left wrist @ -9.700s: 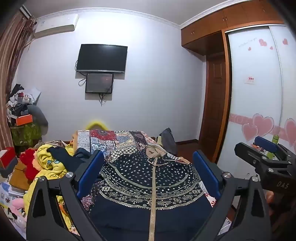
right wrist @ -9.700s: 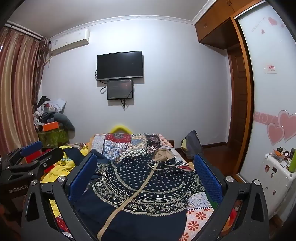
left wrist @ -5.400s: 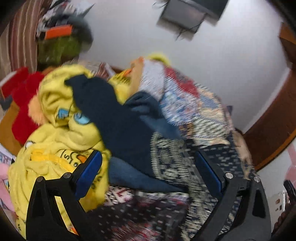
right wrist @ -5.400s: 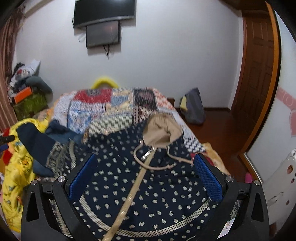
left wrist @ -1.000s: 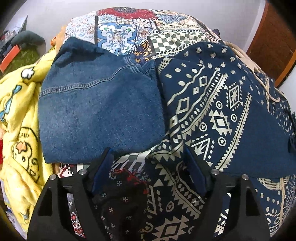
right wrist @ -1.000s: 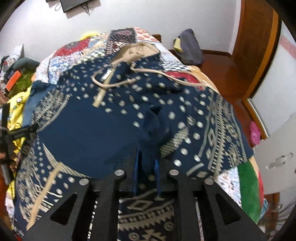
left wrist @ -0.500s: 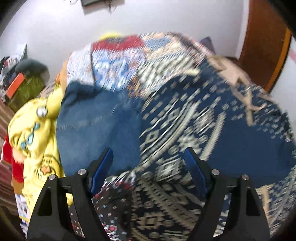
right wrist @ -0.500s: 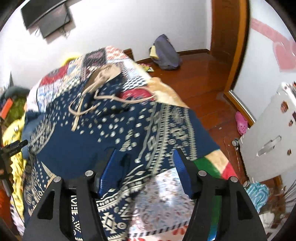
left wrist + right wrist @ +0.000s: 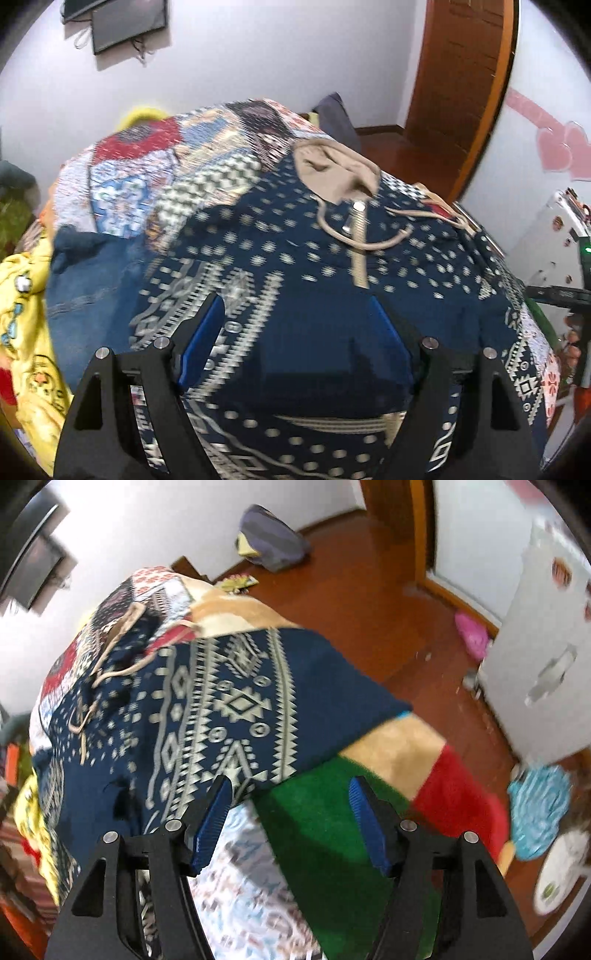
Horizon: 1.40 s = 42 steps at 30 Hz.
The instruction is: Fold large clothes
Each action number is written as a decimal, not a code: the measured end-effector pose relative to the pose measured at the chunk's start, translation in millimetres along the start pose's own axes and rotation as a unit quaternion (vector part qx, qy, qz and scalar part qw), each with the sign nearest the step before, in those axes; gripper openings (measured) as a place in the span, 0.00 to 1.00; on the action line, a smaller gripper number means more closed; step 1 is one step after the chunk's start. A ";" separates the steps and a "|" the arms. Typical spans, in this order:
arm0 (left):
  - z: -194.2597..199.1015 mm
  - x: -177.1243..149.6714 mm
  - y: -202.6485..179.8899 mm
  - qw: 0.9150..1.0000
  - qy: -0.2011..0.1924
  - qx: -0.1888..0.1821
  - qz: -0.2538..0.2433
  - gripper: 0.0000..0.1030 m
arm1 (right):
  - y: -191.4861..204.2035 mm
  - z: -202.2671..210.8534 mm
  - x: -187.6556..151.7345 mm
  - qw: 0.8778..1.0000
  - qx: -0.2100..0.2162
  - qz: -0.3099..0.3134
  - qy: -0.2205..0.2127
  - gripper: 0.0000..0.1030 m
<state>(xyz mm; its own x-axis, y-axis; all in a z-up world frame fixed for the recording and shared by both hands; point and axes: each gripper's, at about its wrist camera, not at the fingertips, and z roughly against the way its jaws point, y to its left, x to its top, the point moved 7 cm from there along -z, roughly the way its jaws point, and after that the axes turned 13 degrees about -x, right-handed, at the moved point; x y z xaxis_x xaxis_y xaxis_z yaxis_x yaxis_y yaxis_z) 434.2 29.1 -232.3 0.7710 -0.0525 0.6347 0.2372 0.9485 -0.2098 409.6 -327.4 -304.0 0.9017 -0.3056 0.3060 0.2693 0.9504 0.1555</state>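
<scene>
A large navy hooded garment (image 9: 332, 295) with cream dots and zigzag bands lies spread on the bed. Its tan hood (image 9: 332, 173) and drawstrings point to the far end. My left gripper (image 9: 295, 343) hovers over the garment's lower middle, open, with nothing between its blue pads (image 9: 201, 347). In the right wrist view the garment's patterned right side (image 9: 229, 701) hangs towards the bed's edge. My right gripper (image 9: 291, 823) is open above the green patch of the bedspread (image 9: 332, 830), just past the garment's hem, and holds nothing.
Blue jeans (image 9: 88, 295) and a yellow printed garment (image 9: 22, 332) lie left of the hooded garment. Right of the bed are wooden floor (image 9: 369, 602), a white cabinet (image 9: 535, 646), a pink slipper (image 9: 471, 635), a blue cloth (image 9: 539, 805) and a grey bag (image 9: 273, 542).
My right gripper let go of a fold of the navy garment, opened and swung to the bed's right edge. My left gripper rose and shifted from the jeans side towards the garment's middle.
</scene>
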 end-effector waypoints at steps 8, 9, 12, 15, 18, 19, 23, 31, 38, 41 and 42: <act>-25.4 -14.0 -10.7 1.000 0.027 -0.004 -0.003 0.77 | 4.2 -24.3 24.4 0.999 0.032 -0.041 -0.001 0.63; -27.1 -15.8 -10.0 1.000 0.030 -0.004 -0.002 0.77 | 4.4 -27.5 28.7 0.998 0.031 -0.046 -0.003 0.63; -30.0 -19.1 -8.3 0.999 0.036 -0.003 0.004 0.77 | 6.0 -29.9 36.2 0.998 0.019 -0.052 -0.016 0.56; -29.7 -20.5 -5.6 0.999 0.038 -0.003 0.010 0.77 | 12.7 -22.2 41.2 0.998 -0.011 -0.031 -0.044 0.27; -25.4 -21.0 -2.8 0.999 0.035 -0.004 0.014 0.77 | 21.0 -3.3 42.0 0.996 -0.033 0.002 -0.077 0.09; -24.4 -20.9 -2.3 0.999 0.035 -0.004 0.015 0.77 | 22.0 3.4 43.0 0.995 -0.032 0.008 -0.089 0.08; -15.6 -20.2 -1.8 0.999 0.027 -0.008 0.019 0.77 | 39.4 60.2 45.0 0.986 -0.026 0.040 -0.161 0.07; 13.3 -18.0 -7.4 1.000 0.000 -0.016 0.013 0.77 | 101.5 167.6 36.7 0.960 0.040 0.093 -0.262 0.07; 43.2 -18.4 -12.2 1.000 -0.021 -0.011 -0.014 0.77 | 175.0 167.6 -1.8 0.950 0.066 0.179 -0.249 0.07; 51.8 -21.9 -13.7 1.000 -0.022 -0.015 -0.015 0.77 | 191.1 137.8 -20.5 0.955 0.070 0.201 -0.207 0.07; 53.6 -23.1 -14.5 1.000 -0.022 -0.016 -0.015 0.77 | 197.2 121.3 -29.2 0.958 0.075 0.208 -0.182 0.07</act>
<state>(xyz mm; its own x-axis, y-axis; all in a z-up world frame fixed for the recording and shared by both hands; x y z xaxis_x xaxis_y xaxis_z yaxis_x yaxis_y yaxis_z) 381.2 33.3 -204.1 0.7360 -0.0669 0.6737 0.2800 0.9361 -0.2130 395.4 -138.0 -168.4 0.7359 0.0715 0.6733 -0.1634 0.9838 0.0743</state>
